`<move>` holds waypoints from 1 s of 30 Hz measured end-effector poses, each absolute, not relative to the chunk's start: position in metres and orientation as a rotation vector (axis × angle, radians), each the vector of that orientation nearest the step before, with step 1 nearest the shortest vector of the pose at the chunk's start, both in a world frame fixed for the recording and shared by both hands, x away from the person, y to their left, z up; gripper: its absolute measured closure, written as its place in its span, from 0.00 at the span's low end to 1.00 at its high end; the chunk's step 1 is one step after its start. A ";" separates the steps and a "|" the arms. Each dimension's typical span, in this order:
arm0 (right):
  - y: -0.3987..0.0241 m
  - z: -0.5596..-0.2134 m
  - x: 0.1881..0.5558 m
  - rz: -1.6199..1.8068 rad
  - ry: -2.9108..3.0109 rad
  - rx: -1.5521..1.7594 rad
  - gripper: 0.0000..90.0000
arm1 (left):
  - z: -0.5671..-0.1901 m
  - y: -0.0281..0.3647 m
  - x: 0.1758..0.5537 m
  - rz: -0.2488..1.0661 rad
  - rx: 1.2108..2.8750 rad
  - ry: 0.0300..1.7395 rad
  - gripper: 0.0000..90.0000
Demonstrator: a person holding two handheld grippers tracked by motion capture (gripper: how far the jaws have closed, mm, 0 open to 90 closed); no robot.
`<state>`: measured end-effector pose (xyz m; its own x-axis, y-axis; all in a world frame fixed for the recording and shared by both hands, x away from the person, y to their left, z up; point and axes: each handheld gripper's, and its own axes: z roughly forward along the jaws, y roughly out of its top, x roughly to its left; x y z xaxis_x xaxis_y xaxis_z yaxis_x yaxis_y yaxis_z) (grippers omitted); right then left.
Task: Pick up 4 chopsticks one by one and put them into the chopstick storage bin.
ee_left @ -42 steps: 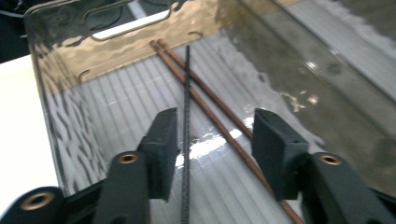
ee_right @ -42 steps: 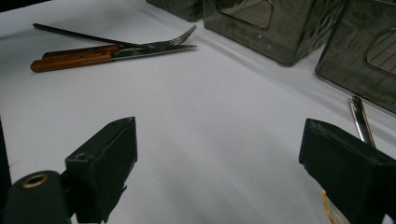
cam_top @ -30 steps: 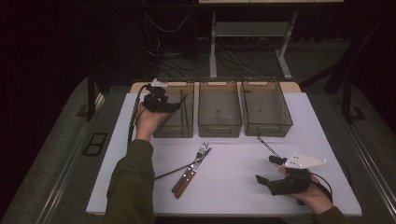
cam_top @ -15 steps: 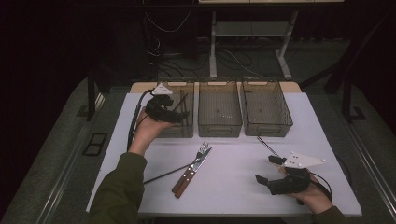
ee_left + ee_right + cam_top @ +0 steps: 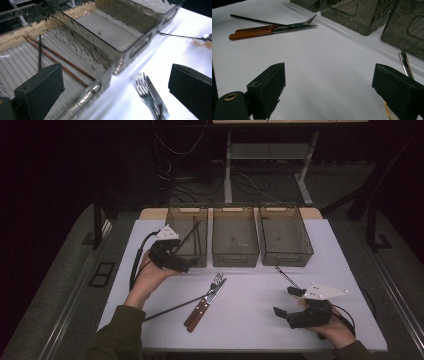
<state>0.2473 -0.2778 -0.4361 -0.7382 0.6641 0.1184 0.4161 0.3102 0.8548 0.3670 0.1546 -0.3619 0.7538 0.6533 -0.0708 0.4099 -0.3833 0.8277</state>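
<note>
High view, from left to right: a person's left gripper (image 5: 186,265) hovers at the near edge of the leftmost of three smoky, ribbed plastic bins (image 5: 187,237). Its fingers have just been opening and stand spread wide, with nothing between them. In the left gripper view, brown wooden chopsticks (image 5: 60,59) and one thin black stick lie inside that bin, partly hidden by a finger (image 5: 41,90). Mid-tabletop (image 5: 250,290), a metal fork (image 5: 214,285) and a knife (image 5: 202,304), both wooden-handled, lie side by side, crossed by a black chopstick whose far end is hard to make out. Further right lies a slim metal utensil (image 5: 286,276), its end hidden. At far right, the right gripper (image 5: 286,301) rests on the white tabletop, fingers spread, empty.
</note>
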 end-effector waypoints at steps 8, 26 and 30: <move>-0.277 -0.438 0.249 1.381 2.330 0.991 0.13 | -0.378 0.172 0.343 0.330 2.025 0.775 0.00; -0.278 -0.439 0.249 1.372 2.327 0.995 0.13 | -0.406 0.189 0.298 0.299 2.090 0.720 0.22; -0.278 -0.439 0.249 1.371 2.325 0.989 0.13 | -0.412 0.193 0.289 0.275 2.107 0.700 0.32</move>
